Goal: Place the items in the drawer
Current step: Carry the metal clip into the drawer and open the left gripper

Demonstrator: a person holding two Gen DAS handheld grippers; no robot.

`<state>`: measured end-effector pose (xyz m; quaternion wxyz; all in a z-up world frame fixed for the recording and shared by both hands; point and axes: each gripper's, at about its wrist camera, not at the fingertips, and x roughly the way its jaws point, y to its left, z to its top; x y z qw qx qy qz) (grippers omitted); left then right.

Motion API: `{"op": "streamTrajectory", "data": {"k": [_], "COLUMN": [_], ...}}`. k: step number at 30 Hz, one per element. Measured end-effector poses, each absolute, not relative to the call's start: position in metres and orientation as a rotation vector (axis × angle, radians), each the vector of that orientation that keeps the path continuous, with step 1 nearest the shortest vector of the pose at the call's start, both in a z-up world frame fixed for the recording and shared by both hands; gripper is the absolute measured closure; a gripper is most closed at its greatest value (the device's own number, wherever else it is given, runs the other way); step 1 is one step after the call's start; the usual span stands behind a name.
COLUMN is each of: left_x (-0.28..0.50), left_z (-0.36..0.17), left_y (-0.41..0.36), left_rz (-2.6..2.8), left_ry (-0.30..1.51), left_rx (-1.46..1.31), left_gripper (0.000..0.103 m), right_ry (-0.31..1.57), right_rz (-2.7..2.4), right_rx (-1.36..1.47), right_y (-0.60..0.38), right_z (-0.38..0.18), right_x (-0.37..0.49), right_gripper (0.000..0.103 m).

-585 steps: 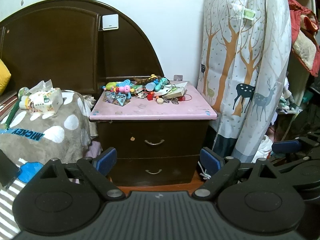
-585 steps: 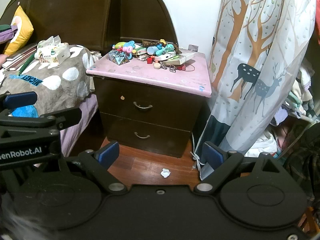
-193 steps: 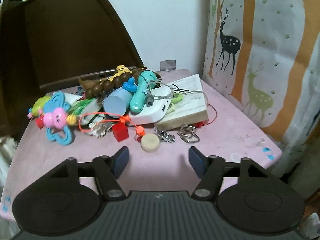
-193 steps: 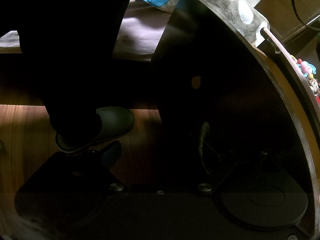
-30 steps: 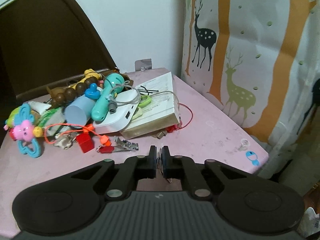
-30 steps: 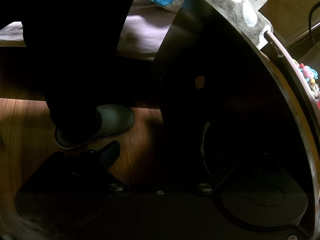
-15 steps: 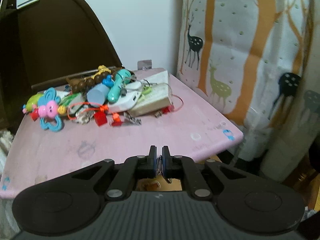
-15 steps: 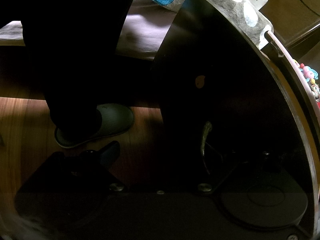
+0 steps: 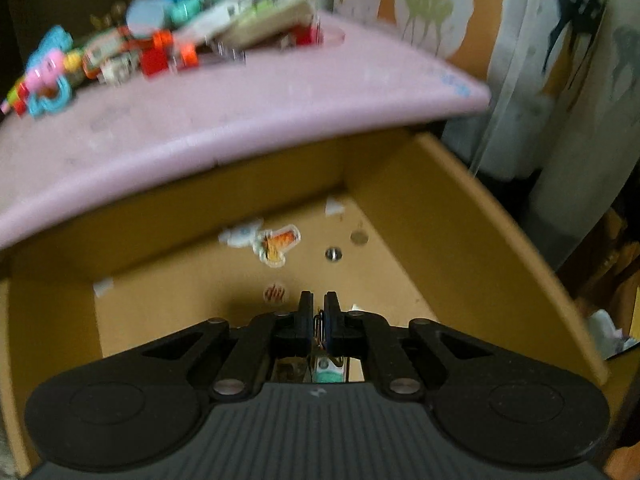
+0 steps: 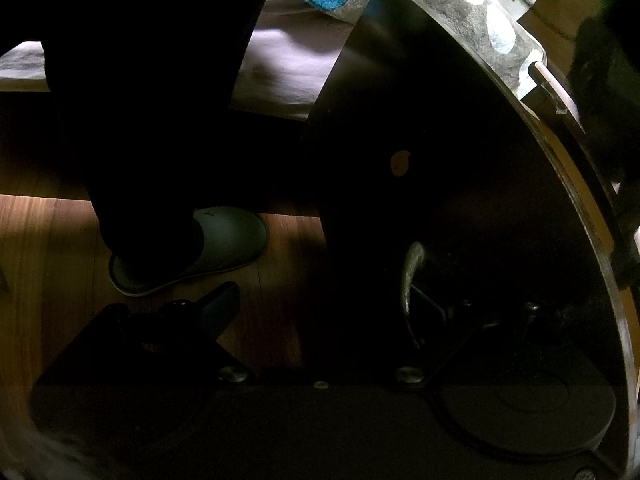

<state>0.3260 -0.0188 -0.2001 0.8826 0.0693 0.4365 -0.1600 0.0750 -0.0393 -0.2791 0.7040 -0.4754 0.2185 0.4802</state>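
Drawer open, way in from above

The pink table [image 9: 248, 128] top overhangs the drawer [image 9: 460, 216]'s back edge; stickers [image 9: 276, 242] and coins [image 9: 333, 254] dot its otherwise bare floor.

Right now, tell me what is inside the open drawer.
The drawer holds a few stickers, paper scraps and small round bits on its bottom. The left gripper hangs over it, shut on a small metal item. The gripper covers the front part.

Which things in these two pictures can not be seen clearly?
- Left wrist view: the thin metal item in the left claw is hidden by its fingers.
- Left wrist view: the toys are motion-blurred.
- Right wrist view: darkness hides how the right claw stands by the drawer handle.
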Motion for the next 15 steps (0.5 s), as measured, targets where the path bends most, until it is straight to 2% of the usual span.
{"op": "streamTrajectory", "data": {"k": [13,15], "left_x": [0.347,0.344], "left_z": [-0.234,-0.230], "left_y": [-0.024,-0.024], "left_rz": [-0.311,-0.310], "left_ry": [1.016,1.010], "left_rx": [0.205,0.216], "left_gripper": [0.097,0.093], "right_ry": [0.481,0.481], "right_rz": [1.073,1.073], "right_rx": [-1.060,-1.060], "right_y": [-0.041,-0.043], "right_z": [-0.278,-0.277], "right_x": [0.075,0.075], "right_gripper": [0.010,0.010]}}
